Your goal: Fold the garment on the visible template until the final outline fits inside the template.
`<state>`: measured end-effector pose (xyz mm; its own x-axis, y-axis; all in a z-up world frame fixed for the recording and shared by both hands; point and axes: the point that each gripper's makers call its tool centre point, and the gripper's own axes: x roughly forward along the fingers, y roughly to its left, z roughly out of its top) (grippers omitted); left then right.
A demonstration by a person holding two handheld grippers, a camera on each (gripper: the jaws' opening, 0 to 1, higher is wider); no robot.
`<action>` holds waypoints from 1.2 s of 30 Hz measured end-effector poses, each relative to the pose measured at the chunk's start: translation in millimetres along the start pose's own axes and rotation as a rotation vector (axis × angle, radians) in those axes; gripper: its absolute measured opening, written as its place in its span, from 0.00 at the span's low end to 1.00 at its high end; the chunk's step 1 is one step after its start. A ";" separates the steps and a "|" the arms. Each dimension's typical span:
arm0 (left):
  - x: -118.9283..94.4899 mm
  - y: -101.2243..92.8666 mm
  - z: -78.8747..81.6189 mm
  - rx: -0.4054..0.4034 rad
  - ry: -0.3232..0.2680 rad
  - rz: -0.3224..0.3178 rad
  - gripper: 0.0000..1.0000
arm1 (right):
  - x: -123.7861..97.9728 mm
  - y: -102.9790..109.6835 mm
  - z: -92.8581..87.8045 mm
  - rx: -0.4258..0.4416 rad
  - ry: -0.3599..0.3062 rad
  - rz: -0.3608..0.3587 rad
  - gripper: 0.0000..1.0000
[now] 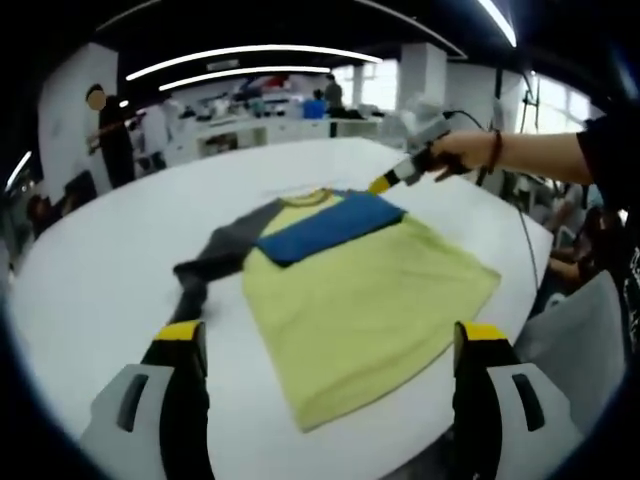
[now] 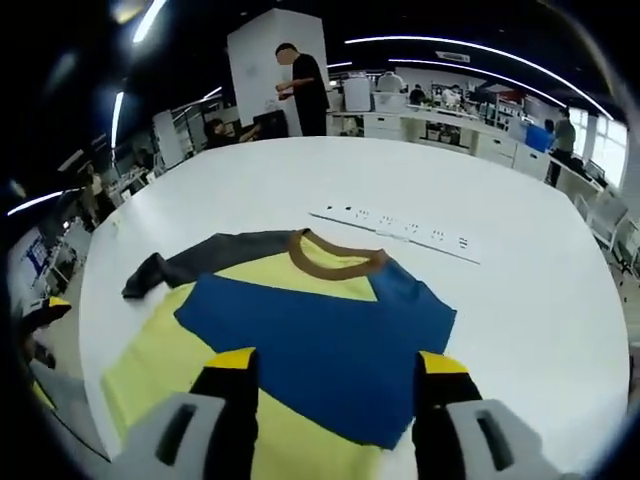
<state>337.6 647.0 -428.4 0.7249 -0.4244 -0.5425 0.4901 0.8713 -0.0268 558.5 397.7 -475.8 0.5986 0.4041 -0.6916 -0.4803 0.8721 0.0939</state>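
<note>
The yellow cotton T-shirt with a brown collar (image 1: 370,300) is lying flat on the round white worktop (image 1: 90,280), its blue sleeve (image 2: 320,340) folded across the chest and its grey sleeve (image 1: 215,255) trailing out to the side. In the right gripper view, the shirt's lower hem is running out of sight behind the tongs. The left tongs (image 1: 330,350) are hovering spread wide over the hem and holding nothing, and the right tongs (image 2: 335,375) are likewise gaping empty above the blue sleeve, while a white printed strip (image 2: 400,228) is lying beyond the collar.

garment (image 1: 360,300) | yellow tee, flat | blue sleeve folded over chest | grey sleeve outstretched
</note>
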 end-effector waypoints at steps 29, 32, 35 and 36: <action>6.6 -10.2 5.9 0.025 0.002 -0.021 0.99 | -18.0 -47.9 -72.7 -0.009 0.050 0.015 0.19; 6.9 -9.6 4.5 0.028 0.008 -0.021 0.99 | -14.5 -47.0 -75.1 -0.006 0.048 0.015 0.18; 6.7 -9.1 4.5 0.026 0.009 -0.021 0.99 | -9.4 -43.3 -78.4 0.004 0.051 0.024 0.17; 6.9 -8.7 4.5 0.026 0.010 -0.020 0.99 | -9.0 -42.5 -78.7 0.006 0.052 0.027 0.17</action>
<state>340.5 635.3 -428.1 0.7102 -0.4390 -0.5504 0.5168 0.8560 -0.0159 523.1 335.3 -529.9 0.5516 0.4127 -0.7248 -0.4915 0.8629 0.1173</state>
